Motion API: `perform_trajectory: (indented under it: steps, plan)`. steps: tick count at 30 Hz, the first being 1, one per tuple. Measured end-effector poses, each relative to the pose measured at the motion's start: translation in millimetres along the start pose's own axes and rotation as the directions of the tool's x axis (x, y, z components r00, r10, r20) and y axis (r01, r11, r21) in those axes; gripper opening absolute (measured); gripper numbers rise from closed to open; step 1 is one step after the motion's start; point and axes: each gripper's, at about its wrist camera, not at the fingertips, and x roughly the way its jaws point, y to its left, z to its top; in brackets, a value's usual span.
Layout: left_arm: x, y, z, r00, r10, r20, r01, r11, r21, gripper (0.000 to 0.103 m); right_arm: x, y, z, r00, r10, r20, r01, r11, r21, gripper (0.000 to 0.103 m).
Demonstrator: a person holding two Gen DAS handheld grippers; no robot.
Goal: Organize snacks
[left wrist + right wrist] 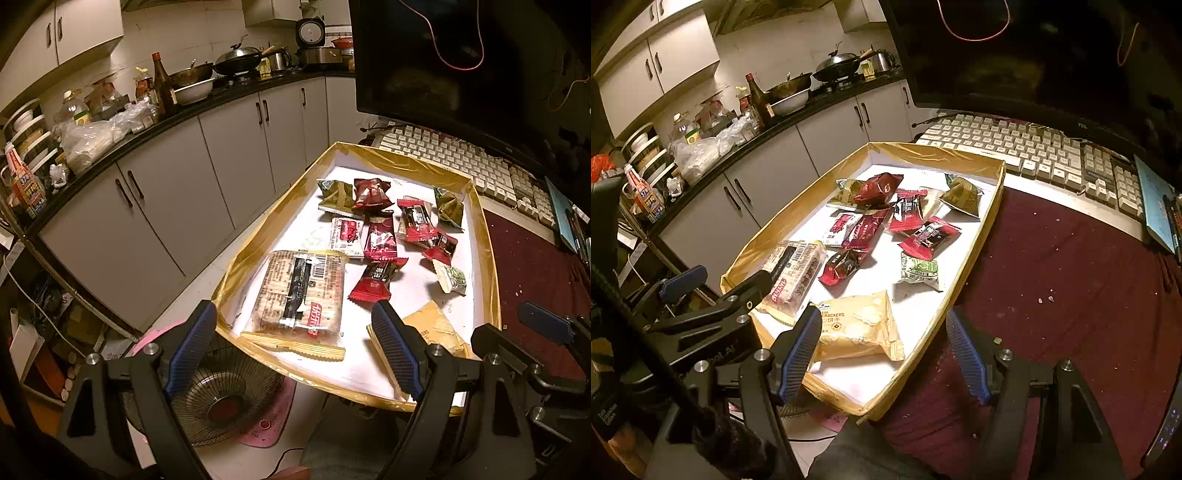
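Both tongs are held apart and empty: the left tongs point(299, 347) hang before the large biscuit pack point(299, 295); the right tongs point(886, 354) straddle the cracker pack point(857, 325) and the near rim of the tray point(979, 251). The snacks are all gathered inside the tray on the table point(1071, 277), loosely scattered; whether sorting is starting or ending cannot be judged. The biscuit pack's long axis is seen running away from the left tongs, toward the keyboard point(461, 158).
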Motion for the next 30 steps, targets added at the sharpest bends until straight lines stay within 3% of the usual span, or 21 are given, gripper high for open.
perform_trajectory:
  steps: [30]
  plan:
    - [1.5,4.8,-1.5,1.0,0.003,-0.003,-0.003,1.0,0.006,0.086,0.5,4.9,-1.9,1.0,-0.009,0.006,0.01,1.0,-0.003,0.07]
